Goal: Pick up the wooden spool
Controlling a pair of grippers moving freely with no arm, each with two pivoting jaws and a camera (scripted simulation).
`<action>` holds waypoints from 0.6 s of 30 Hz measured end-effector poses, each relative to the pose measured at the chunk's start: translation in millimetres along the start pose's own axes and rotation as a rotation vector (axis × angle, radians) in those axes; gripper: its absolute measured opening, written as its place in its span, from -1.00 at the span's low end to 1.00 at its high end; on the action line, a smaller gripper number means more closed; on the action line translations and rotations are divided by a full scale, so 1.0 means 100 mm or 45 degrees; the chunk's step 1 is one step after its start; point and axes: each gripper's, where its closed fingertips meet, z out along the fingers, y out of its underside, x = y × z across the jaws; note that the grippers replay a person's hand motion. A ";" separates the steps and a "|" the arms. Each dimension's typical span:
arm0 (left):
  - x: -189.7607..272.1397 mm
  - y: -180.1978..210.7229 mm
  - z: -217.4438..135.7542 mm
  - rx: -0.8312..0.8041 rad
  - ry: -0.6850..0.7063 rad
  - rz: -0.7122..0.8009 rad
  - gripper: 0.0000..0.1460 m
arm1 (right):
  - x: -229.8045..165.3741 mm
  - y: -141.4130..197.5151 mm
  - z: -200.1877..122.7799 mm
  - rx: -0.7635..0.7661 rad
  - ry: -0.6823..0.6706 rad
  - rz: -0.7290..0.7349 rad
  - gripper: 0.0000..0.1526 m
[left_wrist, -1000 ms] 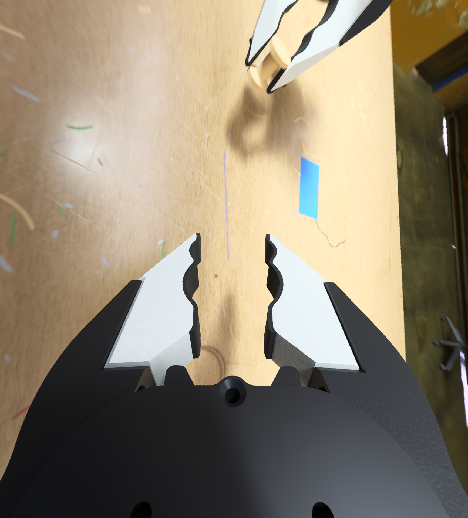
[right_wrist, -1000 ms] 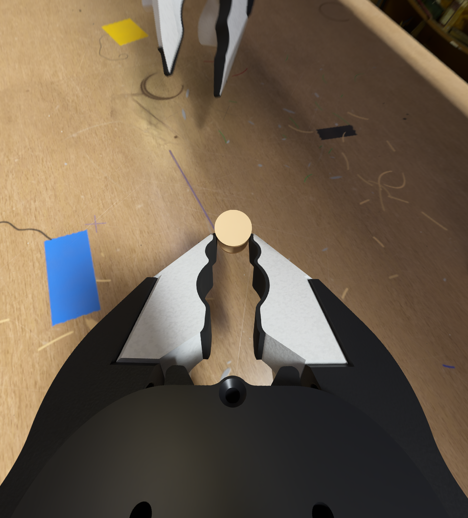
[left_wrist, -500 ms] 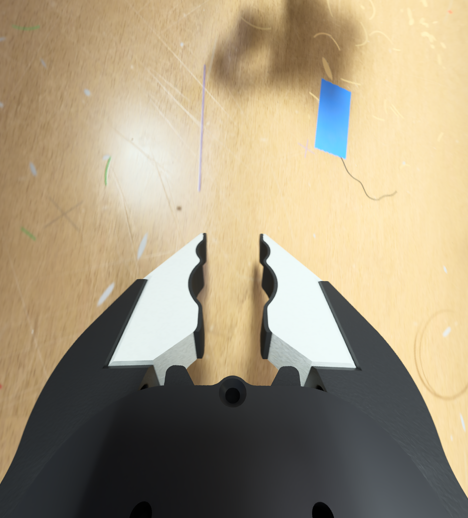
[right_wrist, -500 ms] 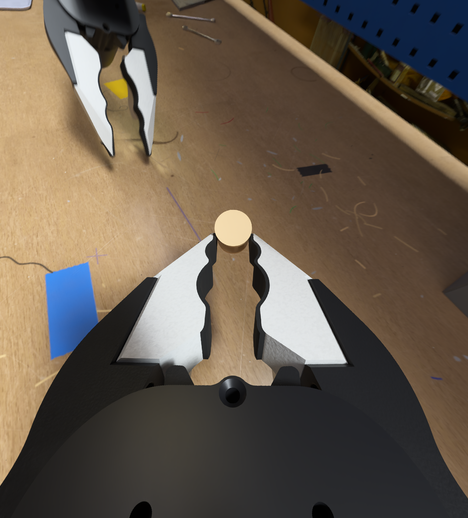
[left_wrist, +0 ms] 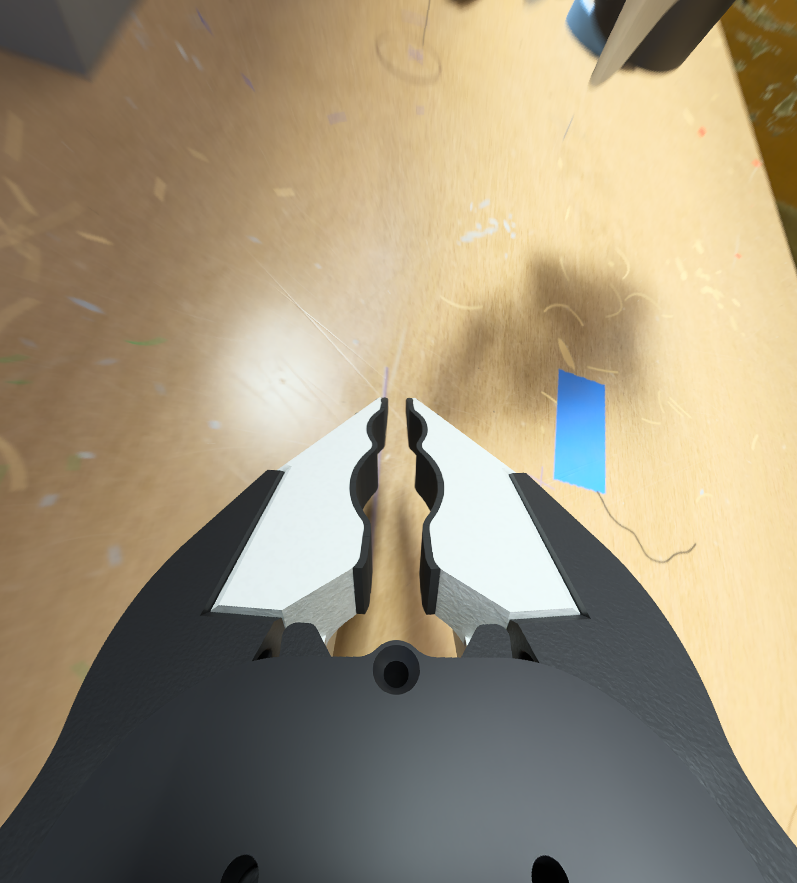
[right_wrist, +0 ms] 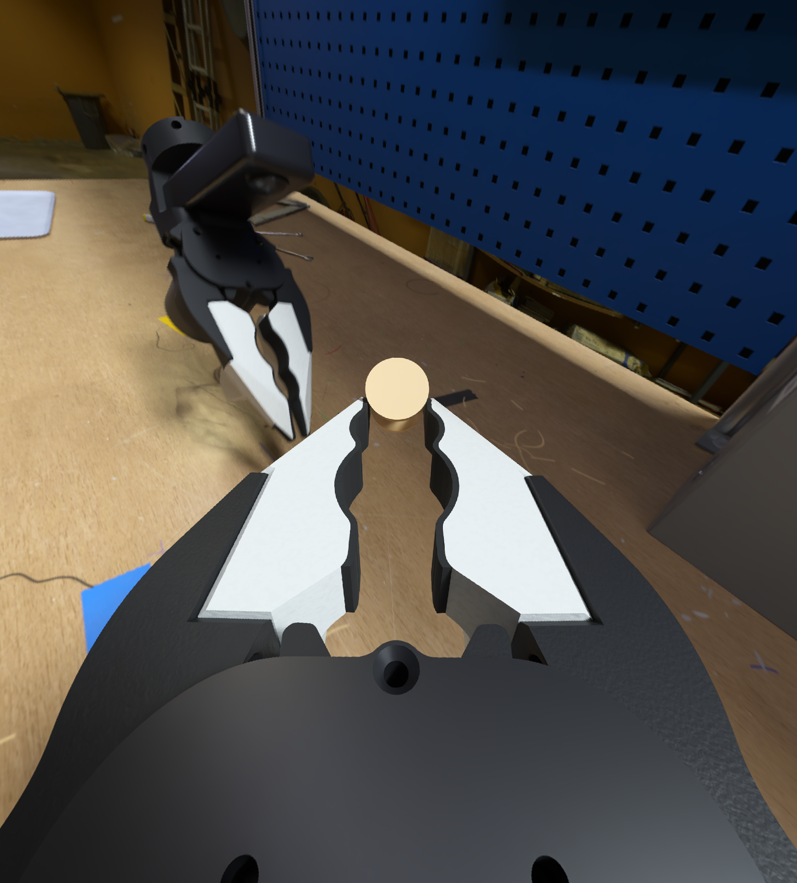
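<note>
The wooden spool [right_wrist: 396,389], a pale round-ended cylinder, is pinched between the tips of my right gripper [right_wrist: 396,406], which is shut on it and holds it up above the wooden table [right_wrist: 28,454]. My left gripper [left_wrist: 395,401] is empty, its jaws closed to a thin slit, pointing down at the table. It also shows in the right wrist view [right_wrist: 298,432], just left of the spool. Part of the right gripper [left_wrist: 625,43] shows at the top right of the left wrist view; the spool is hidden there.
Blue tape [left_wrist: 579,430] lies on the table under the right gripper, also seen in the right wrist view [right_wrist: 109,602]. A grey box [right_wrist: 769,501] stands to the right. A blue pegboard [right_wrist: 578,143] rises beyond the table's far edge. A white mat [right_wrist: 0,212] lies far left.
My right gripper has risen and tilted up with the spool in it. My left gripper's jaws have closed from open to a thin slit, and it has shifted over the table.
</note>
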 end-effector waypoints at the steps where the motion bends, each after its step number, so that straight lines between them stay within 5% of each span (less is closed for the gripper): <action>1: -0.06 -0.05 -0.15 0.048 -0.005 0.031 -0.84 | -0.01 -0.02 0.03 0.015 -0.007 0.005 -0.71; 6: -0.41 0.28 -0.75 0.043 -0.150 0.166 -0.67 | -0.08 -0.08 0.21 0.088 -0.075 0.028 -0.71; 12: -0.51 0.81 -0.58 -0.192 -0.191 0.233 -0.57 | -0.09 -0.15 0.44 0.192 -0.111 0.108 -0.71; 18: -0.55 0.88 -0.47 -0.291 -0.196 0.298 -0.90 | -0.11 -0.11 0.46 0.193 -0.113 0.131 -0.71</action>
